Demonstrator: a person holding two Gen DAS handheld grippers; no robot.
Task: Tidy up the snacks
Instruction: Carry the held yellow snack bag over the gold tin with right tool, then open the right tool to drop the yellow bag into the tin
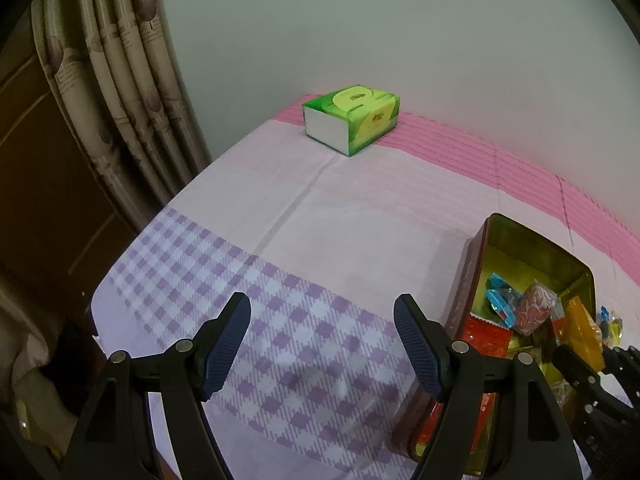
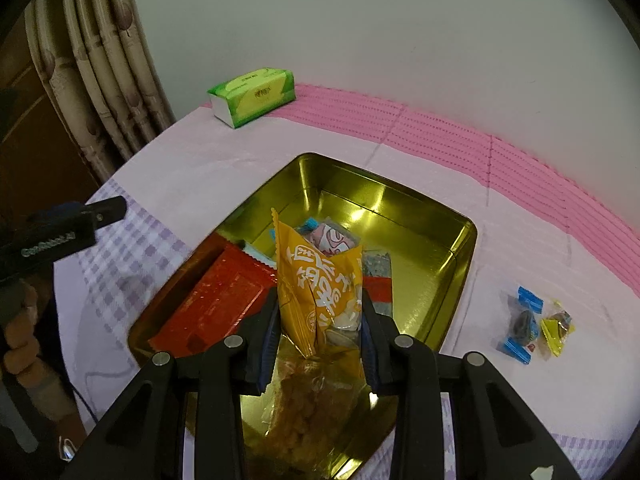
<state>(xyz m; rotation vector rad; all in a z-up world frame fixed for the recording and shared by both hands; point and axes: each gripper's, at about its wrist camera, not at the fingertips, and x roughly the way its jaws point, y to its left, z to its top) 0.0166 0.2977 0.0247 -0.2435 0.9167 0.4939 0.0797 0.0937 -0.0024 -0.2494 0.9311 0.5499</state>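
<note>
Tongs [image 1: 322,340] over checked tablecloth [image 1: 280,320]

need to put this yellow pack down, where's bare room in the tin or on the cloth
Tin: far end bare; near end crowded by red pack and small snacks. Cloth: open between tin and tissue box; right of the tin lie two candies.
</note>
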